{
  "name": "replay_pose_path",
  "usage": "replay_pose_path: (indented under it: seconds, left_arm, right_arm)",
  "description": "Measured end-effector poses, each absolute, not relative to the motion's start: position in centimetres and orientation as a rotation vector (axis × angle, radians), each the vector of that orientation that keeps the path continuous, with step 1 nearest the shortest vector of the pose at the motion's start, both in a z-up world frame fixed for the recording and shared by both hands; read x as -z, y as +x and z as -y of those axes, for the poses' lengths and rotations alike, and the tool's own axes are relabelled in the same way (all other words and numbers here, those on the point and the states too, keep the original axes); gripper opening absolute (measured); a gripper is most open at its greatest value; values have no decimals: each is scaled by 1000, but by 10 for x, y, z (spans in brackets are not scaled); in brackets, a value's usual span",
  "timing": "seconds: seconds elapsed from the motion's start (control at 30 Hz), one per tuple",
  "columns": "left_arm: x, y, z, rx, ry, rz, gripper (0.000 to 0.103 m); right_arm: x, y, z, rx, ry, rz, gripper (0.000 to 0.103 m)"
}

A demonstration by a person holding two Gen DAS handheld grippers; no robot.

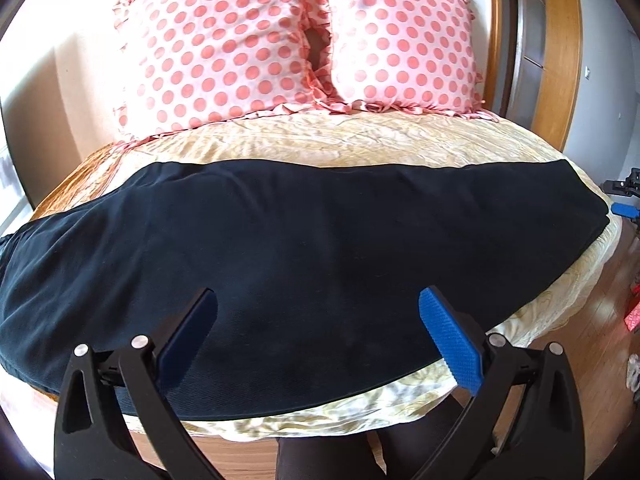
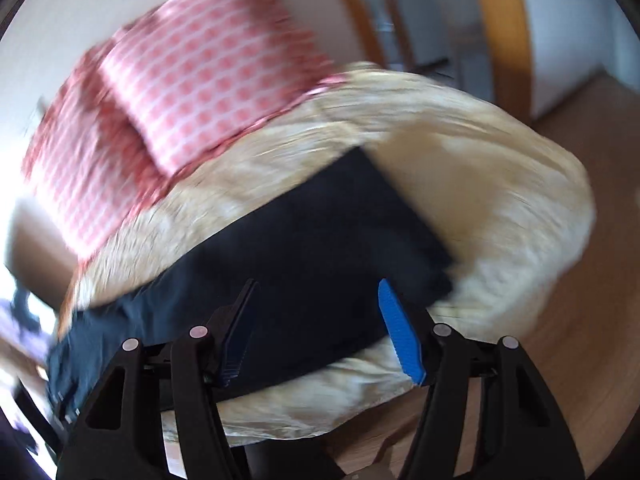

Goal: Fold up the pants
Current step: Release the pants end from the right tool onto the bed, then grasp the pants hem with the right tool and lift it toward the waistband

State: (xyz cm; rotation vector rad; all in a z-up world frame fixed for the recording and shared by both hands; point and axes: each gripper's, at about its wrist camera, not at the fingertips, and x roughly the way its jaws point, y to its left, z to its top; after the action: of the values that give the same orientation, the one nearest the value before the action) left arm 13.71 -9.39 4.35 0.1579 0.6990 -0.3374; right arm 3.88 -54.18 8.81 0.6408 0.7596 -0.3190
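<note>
Both of my tools have their jaws apart with nothing between them: the left gripper (image 1: 318, 308), with one dark-blue pad and one bright-blue ribbed pad on black plastic arms, hangs over the near middle of the long dark navy pants (image 1: 304, 240), and the right gripper (image 2: 318, 306), of the same build, hangs above the square-cut end of that same garment (image 2: 320, 240) in a badly smeared picture. I judge the trousers are already laid leg on leg in one long band across the crumpled cream-yellow bedspread (image 1: 344, 140), running from the bed's left edge to its right, with their near edge close to the mattress edge. So the step in hand, as I read it, is taking hold for the crosswise fold, end over end. To do it well I would settle the right tool first, since I cannot place a pad cleanly from a blurred view. Then I would pinch both layers at the corners of one end, not the top layer alone, or the lower leg will lag and wrinkle. I would lift only enough to clear the cloth, carry it along the band, and lay the edges flush. The two pink polka-dot ruffled pillows (image 1: 296, 40) sit well apart behind and should not interfere.
</note>
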Motion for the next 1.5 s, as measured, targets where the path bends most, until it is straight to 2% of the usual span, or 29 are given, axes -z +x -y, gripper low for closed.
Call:
replay_pose_path:
  seconds: [0.13, 0.43, 0.67, 0.73, 0.9, 0.97, 1.0, 1.1, 1.27, 1.5]
  left_arm:
    - [-41, 136, 101, 354, 178, -704, 101]
    - [-38, 137, 98, 347, 168, -711, 101]
    - [-37, 139, 99, 366, 164, -716, 101]
    - [-36, 138, 99, 368, 168, -715, 101]
    - [-36, 141, 95, 363, 151, -720, 101]
    - [-35, 142, 94, 366, 145, -723, 101]
    - [-35, 142, 93, 366, 145, -722, 101]
    - [-35, 143, 93, 365, 146, -722, 101]
    - [-36, 146, 86, 348, 133, -714, 101]
    - [-44, 150, 58, 278, 93, -688, 101]
  right_arm:
    - [-79, 32, 560, 370, 709, -766, 60]
    - [-63, 45, 560, 377, 724, -843, 59]
    - [-59, 49, 559, 387, 730, -783, 52]
    - [-56, 45, 565, 404, 773, -767, 43]
    - [-53, 41, 571, 412, 873, -715, 43]
    - [-54, 46, 568, 420, 834, -715, 34]
    - [-54, 47, 568, 414, 829, -703, 21]
    - [-63, 48, 565, 371, 821, -646, 13]
    - [-104, 64, 531, 231, 702, -583, 12]
    - [-141, 121, 419, -108, 536, -627, 12]
